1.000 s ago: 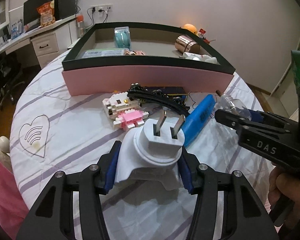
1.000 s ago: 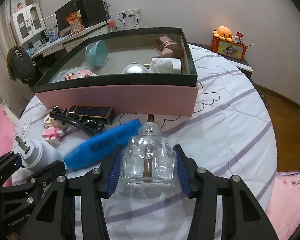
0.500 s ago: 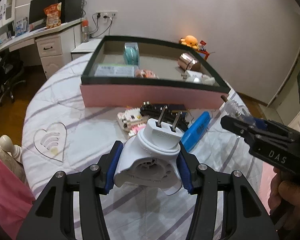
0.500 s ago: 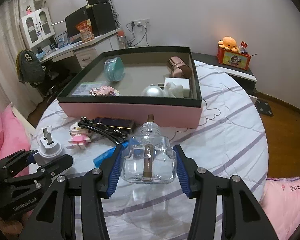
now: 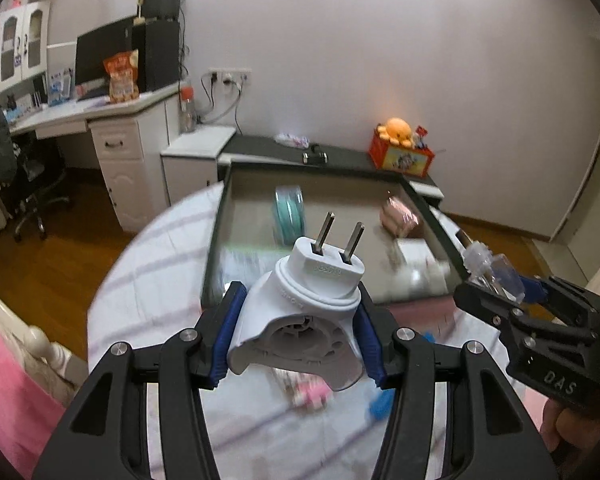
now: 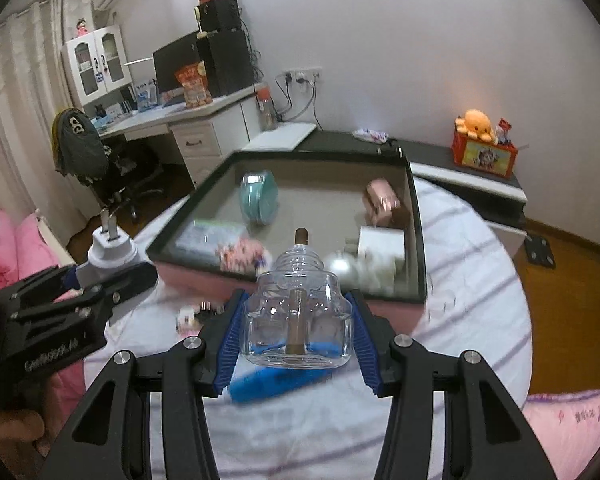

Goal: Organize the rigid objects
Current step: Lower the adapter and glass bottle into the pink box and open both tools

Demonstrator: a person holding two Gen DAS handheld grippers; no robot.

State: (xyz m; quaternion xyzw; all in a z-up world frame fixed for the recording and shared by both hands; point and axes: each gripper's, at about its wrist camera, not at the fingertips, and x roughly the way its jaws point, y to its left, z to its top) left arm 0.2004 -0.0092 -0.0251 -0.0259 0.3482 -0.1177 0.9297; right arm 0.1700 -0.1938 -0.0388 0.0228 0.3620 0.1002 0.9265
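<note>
The left gripper (image 5: 298,338) is clamped on a white plug-in device (image 5: 304,312); its blue pads (image 5: 230,334) press against both sides of the white body. The two metal prongs (image 5: 340,238) point up and away from the camera. In the right wrist view the same device (image 6: 110,250) appears at the left edge, held by the left gripper (image 6: 80,292) above the table (image 6: 472,280).

The right gripper (image 6: 296,344) is clamped on a clear glass bottle (image 6: 296,320), with its blue pads (image 6: 362,350) against the bottle's two side walls. The bottle stands upright between the fingers, a brown wick (image 6: 296,320) runs through its centre, and its neck points toward the box. In the left wrist view the bottle (image 5: 492,270) shows at the right edge, held in the right gripper (image 5: 500,292).

Both held items are off the table surface and in front of the near wall of a shallow box (image 6: 416,240) with a dark rim and pink outer face. The box rests on the round table, which is covered with a white cloth with purple stripes. Inside the box lie a teal round container (image 6: 258,198), a copper-coloured cylinder (image 6: 384,202), a white block (image 6: 382,244), a silver dome (image 6: 340,268) and a small pink-and-white item (image 6: 242,252); motion blur hides finer detail.

On the cloth before the box, a blue oblong item (image 6: 276,384) lies directly below the bottle, and a small pink block toy (image 5: 308,390) lies below the plug-in device
</note>
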